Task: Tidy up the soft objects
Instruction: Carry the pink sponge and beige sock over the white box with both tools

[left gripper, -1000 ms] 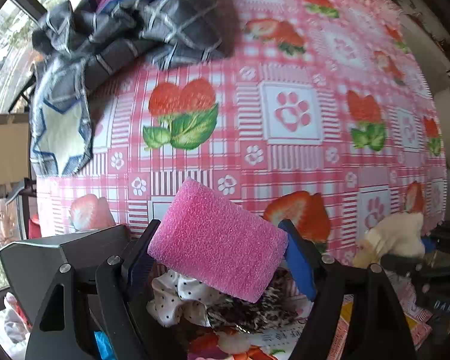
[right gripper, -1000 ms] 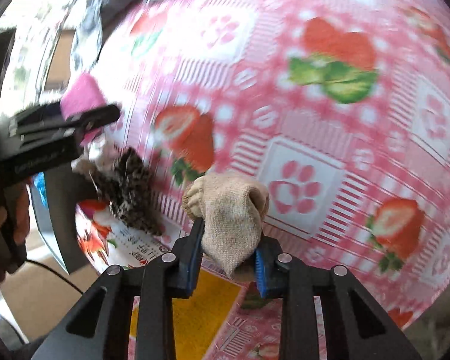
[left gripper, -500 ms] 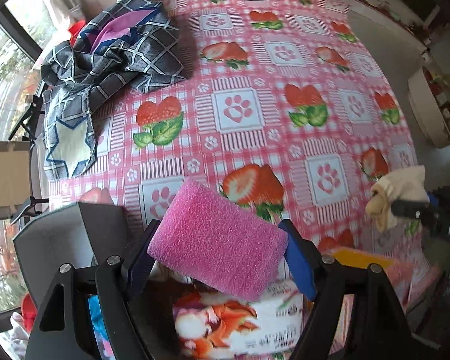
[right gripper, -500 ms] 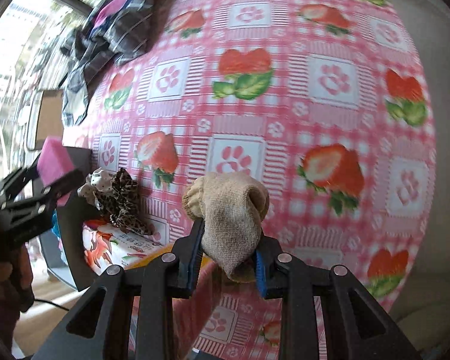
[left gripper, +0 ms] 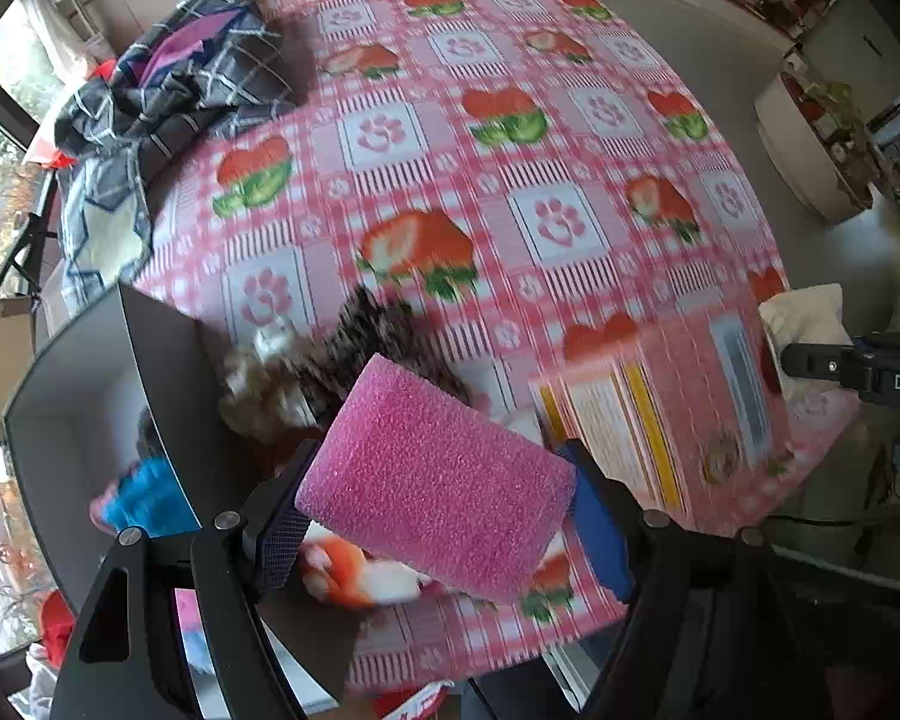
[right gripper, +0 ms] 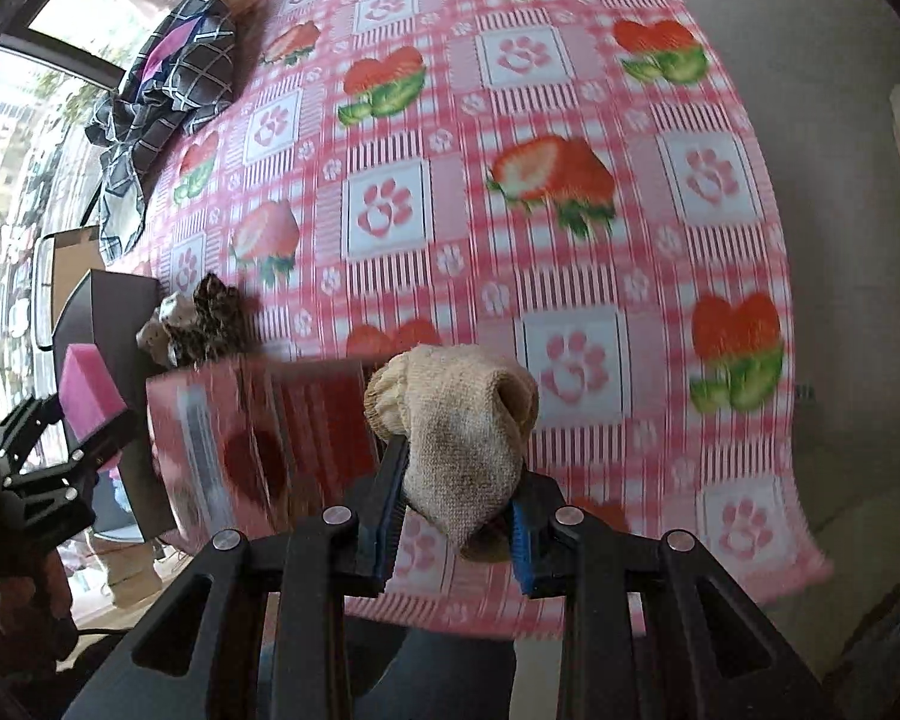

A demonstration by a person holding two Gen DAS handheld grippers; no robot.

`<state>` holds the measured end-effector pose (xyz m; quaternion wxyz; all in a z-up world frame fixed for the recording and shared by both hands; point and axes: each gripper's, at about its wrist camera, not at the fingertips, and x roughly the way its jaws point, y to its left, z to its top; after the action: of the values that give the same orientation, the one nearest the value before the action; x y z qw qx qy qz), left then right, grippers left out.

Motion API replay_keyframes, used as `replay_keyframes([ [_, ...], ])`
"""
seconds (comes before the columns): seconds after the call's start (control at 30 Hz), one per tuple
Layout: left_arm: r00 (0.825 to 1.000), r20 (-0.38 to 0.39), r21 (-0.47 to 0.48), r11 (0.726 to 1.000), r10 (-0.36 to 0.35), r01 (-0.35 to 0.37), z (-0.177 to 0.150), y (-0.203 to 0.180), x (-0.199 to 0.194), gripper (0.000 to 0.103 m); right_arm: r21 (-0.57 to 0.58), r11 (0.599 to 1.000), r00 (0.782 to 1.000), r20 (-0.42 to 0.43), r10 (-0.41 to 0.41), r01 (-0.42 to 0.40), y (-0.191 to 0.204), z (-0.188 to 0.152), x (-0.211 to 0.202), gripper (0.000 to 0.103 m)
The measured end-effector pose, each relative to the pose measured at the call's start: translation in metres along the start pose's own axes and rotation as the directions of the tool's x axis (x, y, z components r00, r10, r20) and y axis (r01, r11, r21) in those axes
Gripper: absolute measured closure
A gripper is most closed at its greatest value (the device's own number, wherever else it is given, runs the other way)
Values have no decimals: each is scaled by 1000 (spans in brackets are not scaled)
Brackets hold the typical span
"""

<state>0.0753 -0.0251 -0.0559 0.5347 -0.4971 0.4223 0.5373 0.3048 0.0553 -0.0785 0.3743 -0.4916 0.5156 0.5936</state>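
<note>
My left gripper (left gripper: 444, 516) is shut on a pink sponge (left gripper: 432, 480) and holds it above the table's near edge, beside a grey open box (left gripper: 90, 384). The sponge also shows in the right wrist view (right gripper: 87, 387). My right gripper (right gripper: 456, 516) is shut on a beige sock (right gripper: 462, 438), held above the near edge; the sock shows at the right in the left wrist view (left gripper: 804, 318). A leopard-print and white polka-dot scrunchie bundle (left gripper: 330, 360) lies by the box; it also shows in the right wrist view (right gripper: 201, 318).
A pink strawberry tablecloth (left gripper: 510, 150) covers the table. A dark plaid cloth pile (left gripper: 168, 84) lies at the far left. A pink and yellow packet (left gripper: 648, 414) and a printed tissue pack (left gripper: 360, 576) sit near the front. The box holds something blue (left gripper: 144, 492).
Both grippers have pulled back and up from the table with their loads still held. The view now takes in more of the box and the front edge.
</note>
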Motion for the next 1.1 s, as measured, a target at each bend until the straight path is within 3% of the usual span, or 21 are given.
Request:
replay_keyframes([
  [0.47,996,85,-48,999,-10,15,-42,26,-35,23,16,1000,1000,-20,-2,2,29,-73,3,72],
  [0.87,992,124,-147,989,24,-5,-84,70,-53,22,-133,991,999,-40,8,-14,93,-95,12,72],
  [1.1,989,139,-256,967,46,-9,-109,103,-61,22,-259,966,1000,-26,-4,-3,140,-92,8,72],
])
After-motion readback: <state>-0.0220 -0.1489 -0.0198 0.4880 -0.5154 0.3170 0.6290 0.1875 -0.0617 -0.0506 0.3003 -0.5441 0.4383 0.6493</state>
